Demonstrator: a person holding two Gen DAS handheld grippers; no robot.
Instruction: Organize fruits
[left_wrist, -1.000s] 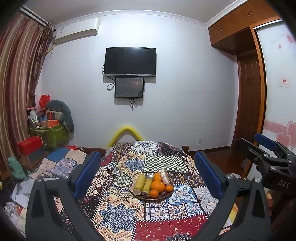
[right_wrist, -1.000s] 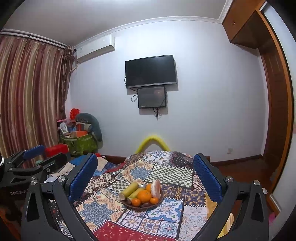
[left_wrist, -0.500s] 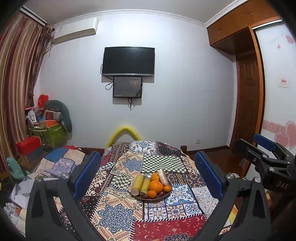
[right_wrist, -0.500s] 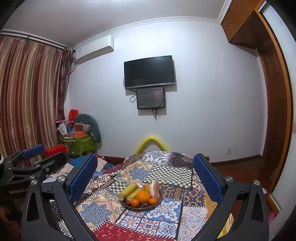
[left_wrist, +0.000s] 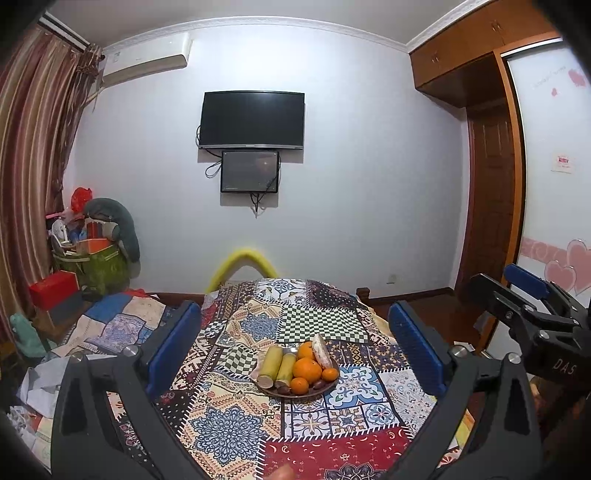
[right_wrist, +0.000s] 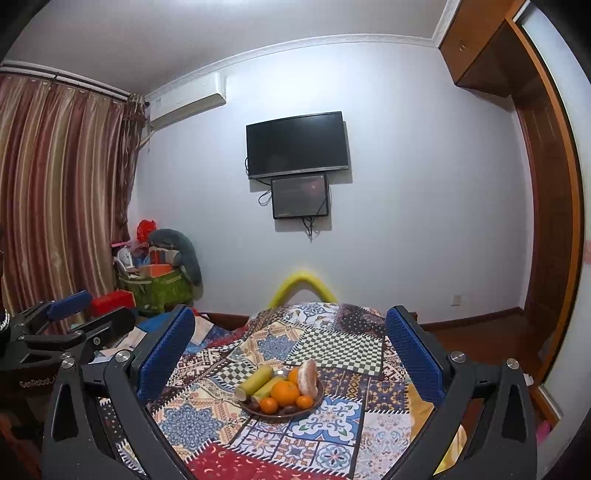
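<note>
Both tools are released and empty: left tool (left_wrist: 295, 349), right tool (right_wrist: 290, 350), held well back from the plate (left_wrist: 325, 386). All fruit (left_wrist: 306, 371) lies piled on the plate, mid-counter (left_wrist: 229, 435). This fits either pre-sorting or completion; no move is settled.

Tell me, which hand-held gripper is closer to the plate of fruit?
Hard to say; neither is clearly nearer. The left hand-held gripper and the right hand-held gripper both hover open, well back from the plate of fruit, empty, side by side.
</note>
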